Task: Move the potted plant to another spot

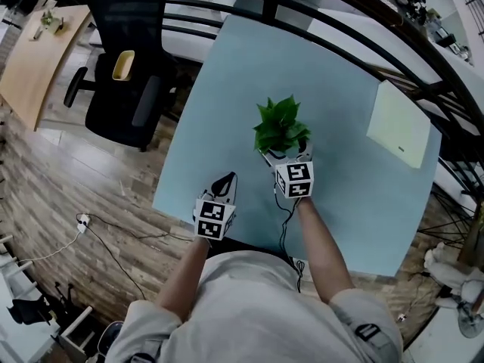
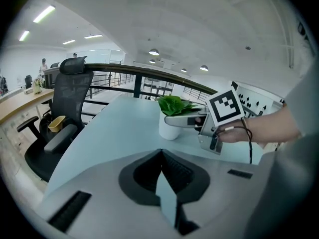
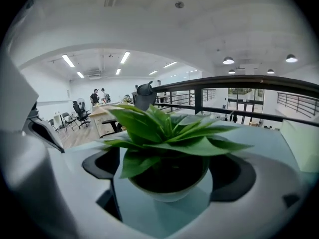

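A small leafy potted plant (image 1: 280, 124) in a white pot (image 2: 168, 128) stands upright near the middle of the pale blue table (image 1: 227, 127). My right gripper (image 1: 286, 154) is at the plant's near side, open, its jaws standing wide on either side of the pot (image 3: 169, 183) with a gap showing at each side. The leaves (image 3: 164, 133) spread over the jaws in the right gripper view. My left gripper (image 1: 224, 183) hovers over the table's near left part, apart from the plant, shut with nothing in it.
A black office chair (image 1: 125, 59) with a yellow object on its seat stands off the table's left edge. A pale green pad (image 1: 398, 123) lies at the table's right. A dark railing (image 1: 363, 21) runs behind the table. Cables (image 1: 83, 221) lie on the wood floor.
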